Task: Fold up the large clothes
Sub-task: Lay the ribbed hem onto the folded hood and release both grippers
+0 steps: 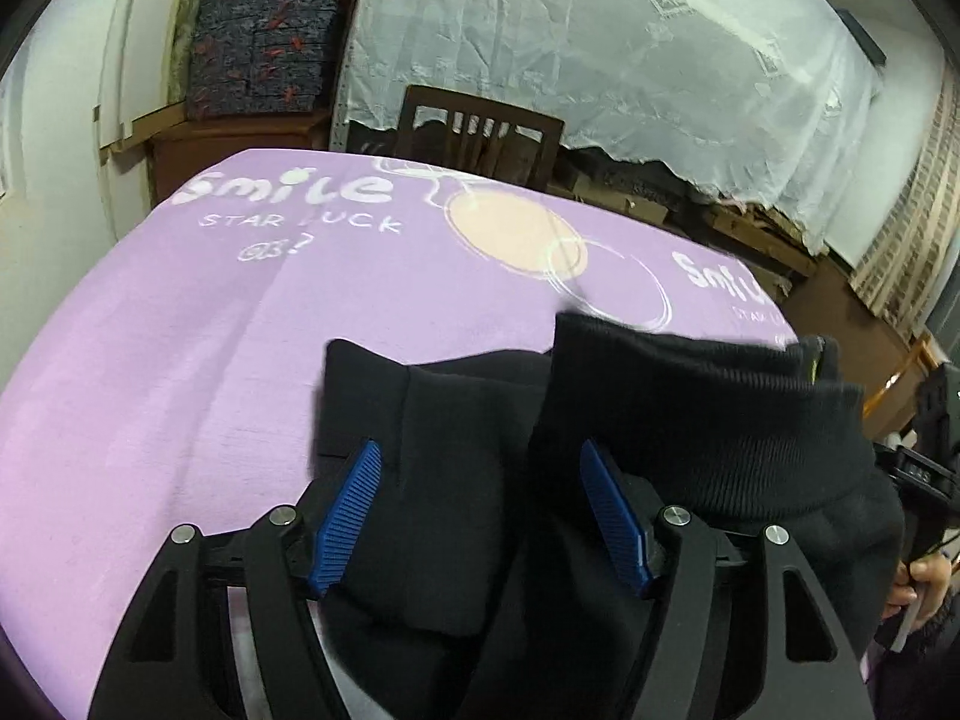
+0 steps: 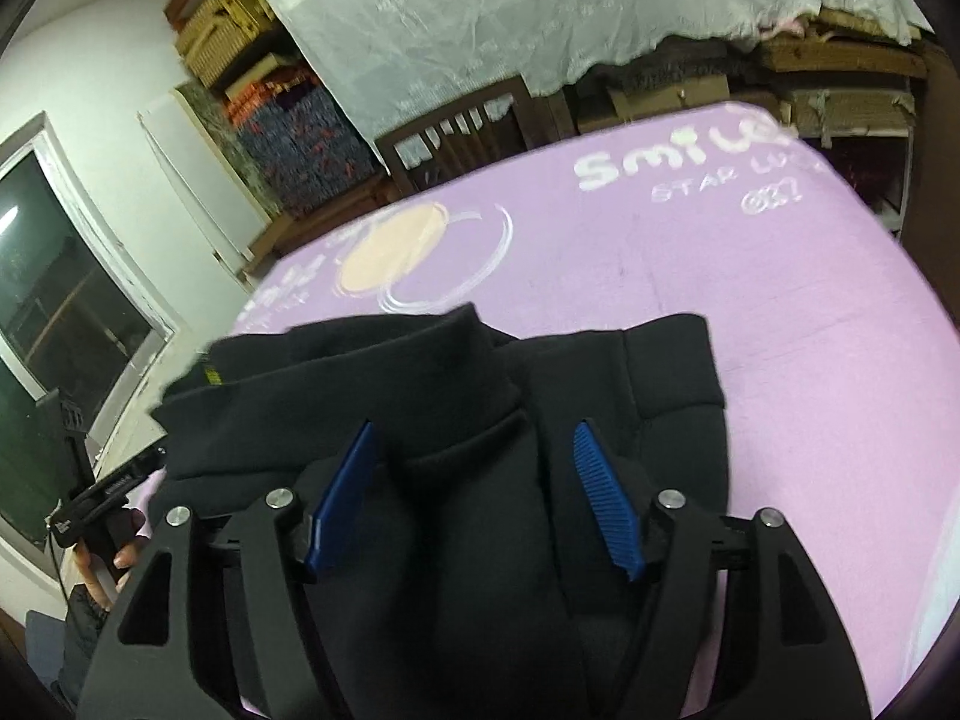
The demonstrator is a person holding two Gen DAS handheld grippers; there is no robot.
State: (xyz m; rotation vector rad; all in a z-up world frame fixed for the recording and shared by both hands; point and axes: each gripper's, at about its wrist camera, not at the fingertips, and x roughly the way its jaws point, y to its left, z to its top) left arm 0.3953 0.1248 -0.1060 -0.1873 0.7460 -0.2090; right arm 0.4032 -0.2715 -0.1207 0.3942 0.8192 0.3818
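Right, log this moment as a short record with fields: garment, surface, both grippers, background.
garment: black garment, bunched, ribbed band showing
surface: purple printed cloth under it
left gripper: jaws apart, fabric between the blue pads
right gripper: jaws apart, fabric between them
background: wooden chair, white sheet behind

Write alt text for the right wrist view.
A black garment lies bunched on a purple "Smile" sheet, between the open blue pads of the right gripper. Beyond stand a wooden chair and white draped cloth.
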